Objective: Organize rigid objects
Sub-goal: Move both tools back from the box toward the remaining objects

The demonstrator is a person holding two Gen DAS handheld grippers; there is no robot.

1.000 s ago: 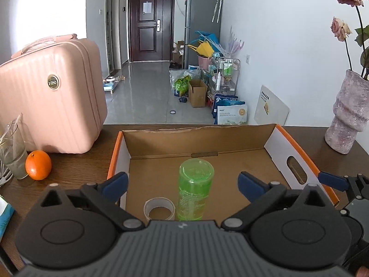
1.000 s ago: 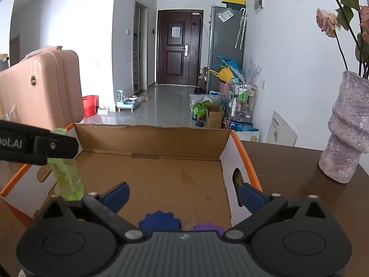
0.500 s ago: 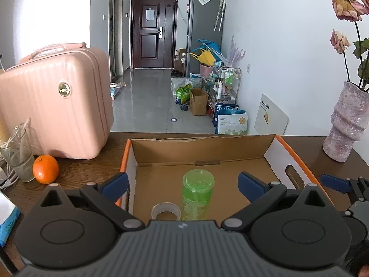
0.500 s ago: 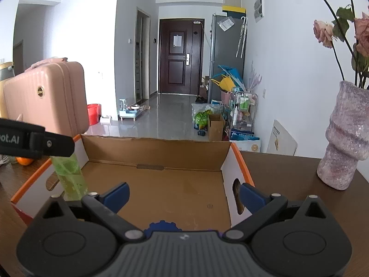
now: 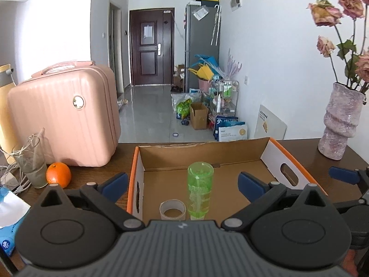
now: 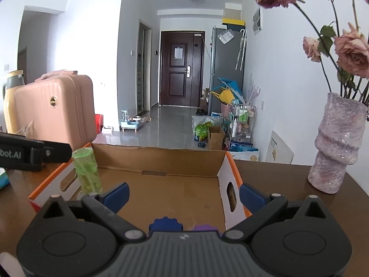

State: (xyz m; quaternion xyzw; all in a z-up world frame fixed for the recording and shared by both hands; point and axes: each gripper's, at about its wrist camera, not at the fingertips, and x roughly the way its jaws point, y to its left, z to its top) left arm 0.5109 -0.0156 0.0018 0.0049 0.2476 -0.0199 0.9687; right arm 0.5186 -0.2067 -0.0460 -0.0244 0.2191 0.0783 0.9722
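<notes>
Dark wooden desk [image 5: 69,191] carries an open cardboard box with orange rims [image 5: 253,180], and inside it, near the left wall, a translucent green plastic bottle [image 5: 200,192] stands upright beside a clear tape roll [image 5: 172,209]. The bottle looks light, stiff and smooth, probably easy to tip; its mid-body seems the safest hold. A blue toothed disc [image 6: 165,224] and a purple piece [image 6: 205,228] lie at the box's near edge. Left gripper [image 5: 182,183] and right gripper [image 6: 184,195] both hover with fingers spread, holding nothing. Outside stand a pink hard-shell case [image 5: 66,115], an orange [image 5: 58,175] and a mauve textured vase [image 6: 336,147]; box walls may hinder side approaches.
</notes>
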